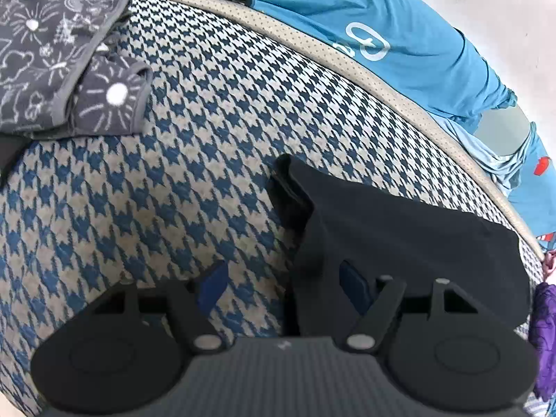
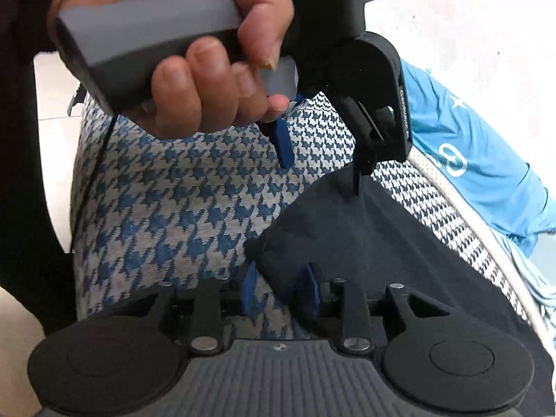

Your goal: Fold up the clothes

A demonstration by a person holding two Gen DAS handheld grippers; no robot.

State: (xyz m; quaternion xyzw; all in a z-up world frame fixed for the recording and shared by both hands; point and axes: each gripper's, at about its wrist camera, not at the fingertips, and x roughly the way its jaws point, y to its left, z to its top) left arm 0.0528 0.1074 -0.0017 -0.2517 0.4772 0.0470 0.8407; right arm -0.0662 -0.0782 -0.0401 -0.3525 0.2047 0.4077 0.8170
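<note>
Black garment on houndstooth cushion; left tongs and right tongs both agape, straddling its edge.

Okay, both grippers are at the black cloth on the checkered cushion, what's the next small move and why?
Probably shut the left gripper on the black cloth edge: its jaws are open, with one finger already under the fabric. The right gripper also looks open around the near corner, so neither seems to hold it yet.
</note>
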